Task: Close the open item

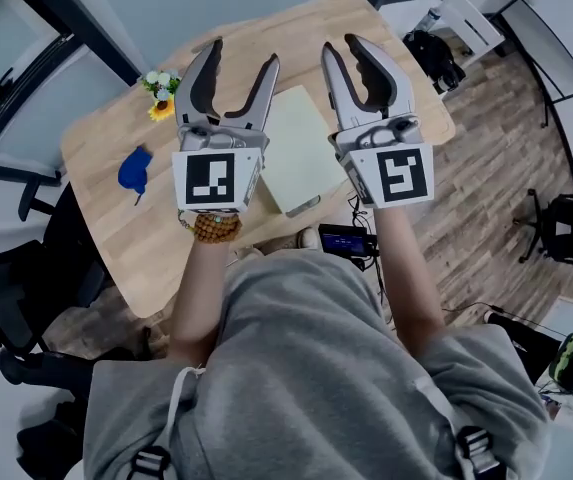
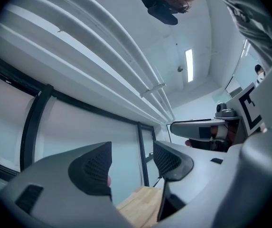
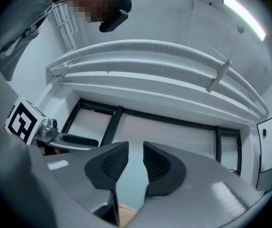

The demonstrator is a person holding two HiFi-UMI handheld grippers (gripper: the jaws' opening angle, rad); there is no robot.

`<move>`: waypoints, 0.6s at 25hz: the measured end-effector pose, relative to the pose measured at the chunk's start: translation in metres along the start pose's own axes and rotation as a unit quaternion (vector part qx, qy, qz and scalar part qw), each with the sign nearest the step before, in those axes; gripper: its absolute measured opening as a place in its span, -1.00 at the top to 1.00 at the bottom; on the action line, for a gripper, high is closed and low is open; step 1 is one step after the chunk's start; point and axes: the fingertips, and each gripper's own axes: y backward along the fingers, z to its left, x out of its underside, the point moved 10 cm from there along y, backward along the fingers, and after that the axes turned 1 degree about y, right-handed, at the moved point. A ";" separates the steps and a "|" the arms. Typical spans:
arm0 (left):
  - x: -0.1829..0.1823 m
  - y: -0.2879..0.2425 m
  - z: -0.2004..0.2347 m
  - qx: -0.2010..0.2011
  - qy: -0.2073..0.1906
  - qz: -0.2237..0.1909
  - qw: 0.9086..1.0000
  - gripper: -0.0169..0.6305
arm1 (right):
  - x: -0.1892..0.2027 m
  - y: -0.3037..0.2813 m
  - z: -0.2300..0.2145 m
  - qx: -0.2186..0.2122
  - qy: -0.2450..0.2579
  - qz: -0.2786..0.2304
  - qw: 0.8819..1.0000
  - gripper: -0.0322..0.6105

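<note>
The left gripper (image 1: 243,53) has its jaws standing well apart with nothing between them. The right gripper (image 1: 342,44) shows a narrower gap, also with nothing in it.

The pale flat item (image 1: 301,148) lies on the wooden table (image 1: 116,168) below and between the two grippers, one corner close to the table's near edge. From above it looks like a single flat slab, but I can't tell whether its cover is fully down.

If it still needs pressing shut, the danger as I see it is the approach. Both gripper views show only wall and ceiling, so a descent would be half blind. A glancing jaw could push the item off that near edge, or the left one could clip the small flowers (image 1: 161,93) or the blue object (image 1: 134,170).

Both hands are held up side by side in front of the chest, above the table. The marker cubes face the person, and the jaws point away, tipped a little upward.
</note>
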 end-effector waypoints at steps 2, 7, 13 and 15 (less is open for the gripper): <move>0.002 0.003 -0.003 0.000 -0.001 0.001 1.000 0.11 | 0.003 0.005 0.002 0.005 0.000 -0.003 1.000 0.58; 0.008 0.010 -0.009 -0.010 -0.003 0.004 1.000 0.18 | 0.010 0.014 0.008 0.007 -0.003 -0.003 1.000 0.60; 0.017 0.019 -0.018 -0.017 -0.005 0.018 1.000 0.28 | 0.020 0.029 0.012 0.030 0.003 0.014 0.999 0.65; 0.022 0.021 -0.019 -0.020 -0.005 0.022 1.000 0.29 | 0.028 0.034 0.014 0.036 0.005 0.024 0.999 0.65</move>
